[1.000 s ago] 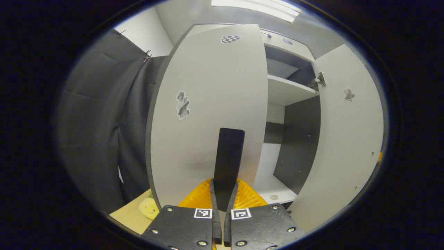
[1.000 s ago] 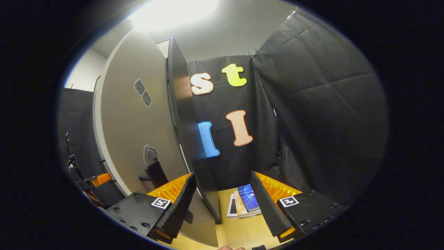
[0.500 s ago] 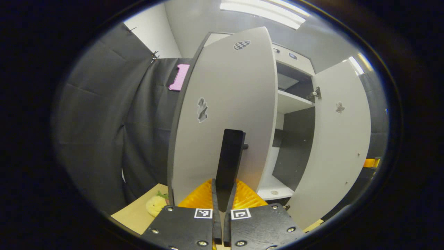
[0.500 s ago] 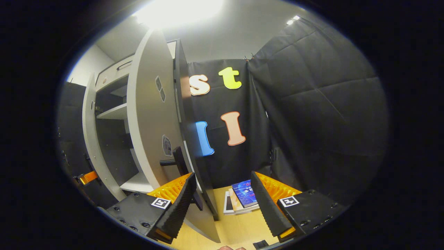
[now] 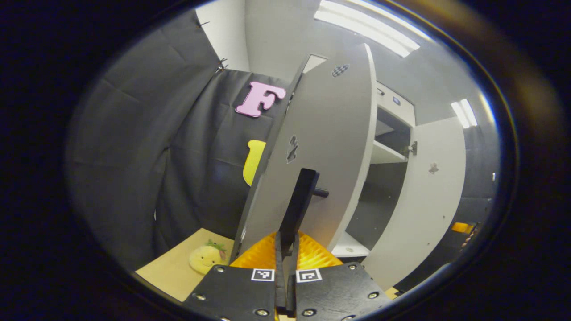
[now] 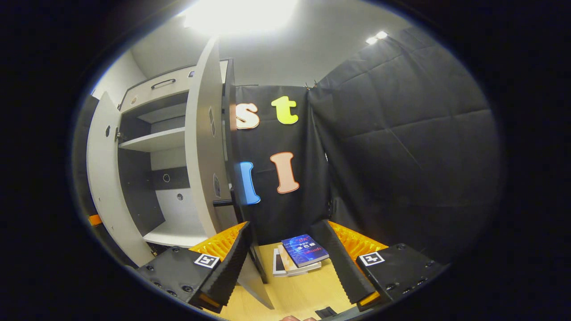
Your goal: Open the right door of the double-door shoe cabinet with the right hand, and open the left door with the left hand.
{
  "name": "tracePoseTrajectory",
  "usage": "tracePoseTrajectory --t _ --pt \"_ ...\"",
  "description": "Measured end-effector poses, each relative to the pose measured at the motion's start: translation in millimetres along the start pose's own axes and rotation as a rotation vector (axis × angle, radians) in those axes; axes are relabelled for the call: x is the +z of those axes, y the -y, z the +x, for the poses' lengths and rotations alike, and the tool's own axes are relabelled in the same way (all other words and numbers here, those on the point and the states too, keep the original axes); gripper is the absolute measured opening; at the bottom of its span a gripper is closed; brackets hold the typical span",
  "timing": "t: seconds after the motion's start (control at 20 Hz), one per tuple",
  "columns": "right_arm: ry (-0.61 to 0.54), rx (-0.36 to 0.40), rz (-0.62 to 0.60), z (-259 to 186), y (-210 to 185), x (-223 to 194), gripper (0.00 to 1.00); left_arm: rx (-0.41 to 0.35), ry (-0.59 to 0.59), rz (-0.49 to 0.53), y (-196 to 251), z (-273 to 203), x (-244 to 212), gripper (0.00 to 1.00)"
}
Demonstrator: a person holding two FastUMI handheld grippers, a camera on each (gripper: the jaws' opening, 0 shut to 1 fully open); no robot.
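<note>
In the left gripper view the shoe cabinet's pale left door [image 5: 330, 147] stands swung well out. My left gripper [image 5: 285, 243] is shut on that door's black handle [image 5: 299, 203]. Behind it the cabinet's inside shelf [image 5: 386, 155] shows, and the right door [image 5: 428, 196] stands open too. In the right gripper view the right door [image 6: 203, 147] is nearly edge-on, with its black handle [image 6: 232, 203] just left of my fingers. My right gripper [image 6: 285, 252] is open and presses on nothing. The left door [image 6: 102, 178] stands open at the far left.
A yellow plush toy [image 5: 205, 258] lies on the wooden floor [image 5: 178, 274] left of the left door. A small stack of books [image 6: 301, 256] lies on the floor ahead of the right gripper. Black cloth walls close in both sides.
The left door has swung further out with my left gripper on its handle. The right door has turned from broad-face to nearly edge-on in the right gripper view, baring the shelves.
</note>
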State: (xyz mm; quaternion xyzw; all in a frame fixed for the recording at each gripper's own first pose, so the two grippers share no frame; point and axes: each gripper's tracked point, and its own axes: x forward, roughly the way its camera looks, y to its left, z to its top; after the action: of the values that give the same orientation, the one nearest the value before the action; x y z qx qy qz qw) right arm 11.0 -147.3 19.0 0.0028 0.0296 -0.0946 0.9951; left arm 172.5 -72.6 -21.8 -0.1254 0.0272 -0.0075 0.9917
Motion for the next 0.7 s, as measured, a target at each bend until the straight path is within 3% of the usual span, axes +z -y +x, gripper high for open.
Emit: tracePoseTrajectory --t 0.25,0.45,0.55,0.7 --pt "-0.009 -0.029 0.017 -17.6 -1.9 -9.9 0.98 -0.003 0.007 0.103 -41.3 -8.0 12.2 0.02" --pt "-0.019 -0.047 0.015 -31.5 -1.3 -16.1 0.98 0.059 -0.009 0.231 -92.4 -6.9 26.7 0.02" --pt "-0.019 -0.054 0.012 -36.4 1.3 -15.3 0.98 -0.009 -0.008 0.187 -80.2 -8.4 30.2 0.02" --pt "-0.019 -0.062 0.016 -51.5 -1.4 -16.9 0.98 -0.007 0.007 0.265 -81.3 -9.2 36.0 0.02"
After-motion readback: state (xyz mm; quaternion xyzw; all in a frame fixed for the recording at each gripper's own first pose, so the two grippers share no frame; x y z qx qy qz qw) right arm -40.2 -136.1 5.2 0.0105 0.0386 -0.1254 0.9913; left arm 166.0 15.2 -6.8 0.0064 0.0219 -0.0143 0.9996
